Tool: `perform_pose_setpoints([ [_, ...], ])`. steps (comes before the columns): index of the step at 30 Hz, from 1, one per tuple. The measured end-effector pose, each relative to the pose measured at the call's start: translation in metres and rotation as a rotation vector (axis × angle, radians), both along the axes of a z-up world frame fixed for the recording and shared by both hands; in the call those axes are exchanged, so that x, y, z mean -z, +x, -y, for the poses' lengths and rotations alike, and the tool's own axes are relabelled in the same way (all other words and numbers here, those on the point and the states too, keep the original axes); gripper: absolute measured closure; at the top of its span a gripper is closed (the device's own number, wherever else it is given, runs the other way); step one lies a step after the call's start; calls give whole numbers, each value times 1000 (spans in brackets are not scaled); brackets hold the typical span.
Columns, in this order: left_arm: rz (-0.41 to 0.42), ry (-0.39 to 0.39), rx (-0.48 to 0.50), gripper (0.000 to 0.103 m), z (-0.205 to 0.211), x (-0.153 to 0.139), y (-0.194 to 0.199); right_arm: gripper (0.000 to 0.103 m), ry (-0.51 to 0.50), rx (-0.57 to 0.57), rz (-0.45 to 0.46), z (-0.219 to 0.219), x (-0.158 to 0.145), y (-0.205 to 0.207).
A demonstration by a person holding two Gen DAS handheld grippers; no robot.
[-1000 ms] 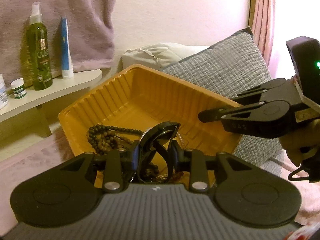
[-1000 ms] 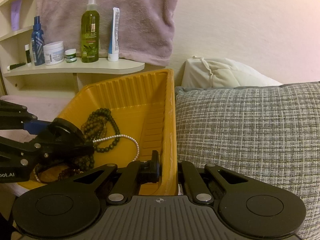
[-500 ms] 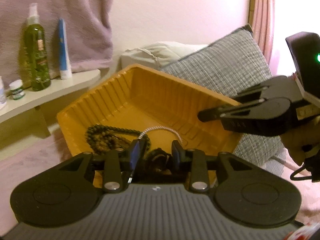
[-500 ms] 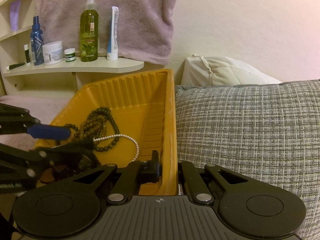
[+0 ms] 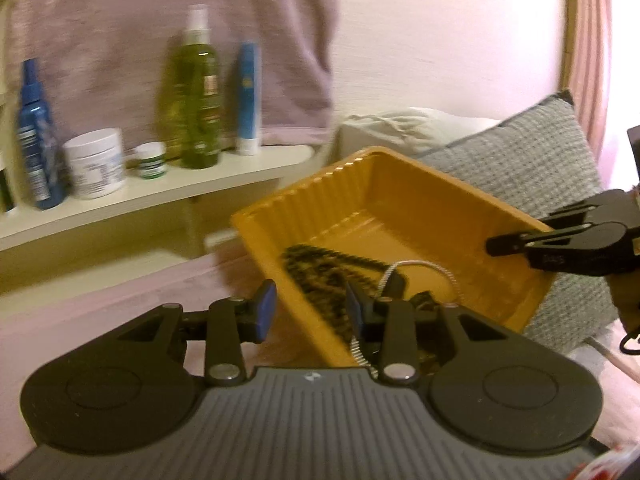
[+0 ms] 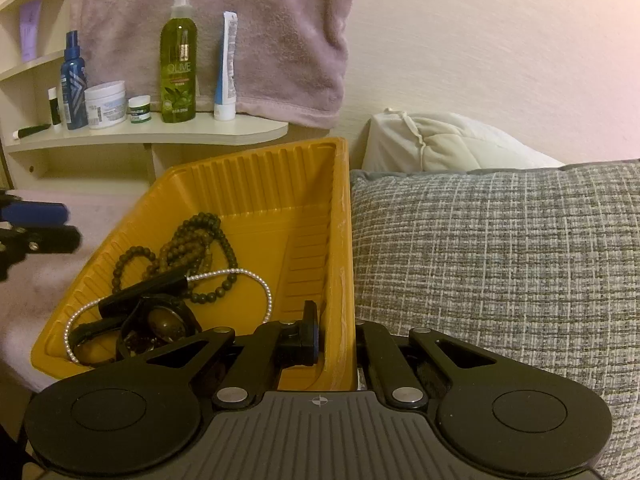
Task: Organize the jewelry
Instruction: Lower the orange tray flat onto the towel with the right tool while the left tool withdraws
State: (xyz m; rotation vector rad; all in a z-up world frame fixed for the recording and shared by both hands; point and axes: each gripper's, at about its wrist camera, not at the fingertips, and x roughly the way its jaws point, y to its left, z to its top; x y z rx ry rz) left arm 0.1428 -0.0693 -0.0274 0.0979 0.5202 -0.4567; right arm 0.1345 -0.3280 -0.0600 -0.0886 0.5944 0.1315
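Left tool (image 5: 308, 312) has its two blue pads apart and nothing sits between them. Its jaws are opening. It hangs over the pink bed cover (image 5: 100, 292), just off the tray's rim at about 9 o'clock.

Next along is the yellow tray (image 6: 256, 184). It leans against the gray pillow (image 6: 500, 256), tipped up. Inside it lies the jewelry, all down at the low end. I count one dark bead necklace (image 6: 192, 240), looped a few times, at 12 o'clock of the pile. One white pearl string (image 6: 248, 276) curls around from 3 o'clock to 7 o'clock. One pair of dark sunglasses (image 6: 152, 316) sits at 6 o'clock, on top of some brown beads that I cannot count.

Right tool (image 6: 336, 340) is closed on the tray's wall, with one pad inside and the other behind the wall. It seems to hold the tray steady.

I think most of the job is done, since these pieces are already in the tray. No jewelry shows on the bed cover in these pictures. What may be left is to look for more pieces, and to lay the tray flat.

Up on the shelf (image 6: 160, 136) at 11 o'clock I count two spray bottles, one blue and one green, two white jars, and one standing tube. A purple towel (image 6: 208, 20) hangs behind them.
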Motion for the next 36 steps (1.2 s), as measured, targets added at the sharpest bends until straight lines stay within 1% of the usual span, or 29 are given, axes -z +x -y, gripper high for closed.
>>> perform_pose_setpoints([
  [2,-3,-2,-36,68,-10,0,-1,100,13,5,-6,3,1,2],
  [9,-16,0,-110,66,-33,1,-8,99,80,23,-39,17,10,12],
  [15,-43,14,-151,59,-40,5,-14,99,167,35,-62,32,20,16],
  [18,-62,22,-171,51,-40,6,-15,99,216,44,-75,41,28,17],
  [20,-71,27,-186,41,-40,7,-16,98,261,58,-84,48,34,17],
  [22,-81,27,-203,35,-42,8,-16,97,320,76,-98,54,37,17],
  [23,-84,29,-210,33,-42,8,-17,94,347,83,-98,56,37,17],
  [24,-87,30,-215,32,-43,9,-17,80,363,86,-94,58,36,15],
  [25,-91,31,-220,28,-43,9,-17,55,367,84,-87,58,35,13],
  [26,-93,34,-229,24,-44,9,-17,44,369,82,-73,59,34,10],
  [27,-93,33,-236,23,-44,8,-18,37,371,82,-53,60,32,6],
  [31,-115,25,-277,16,-48,4,-19,36,348,89,-22,60,23,-8],
  [34,-127,27,-313,11,-49,1,-22,36,306,108,12,56,10,-23],
  [36,-135,29,-330,8,-49,-1,-25,33,276,127,13,49,-1,-33],
])
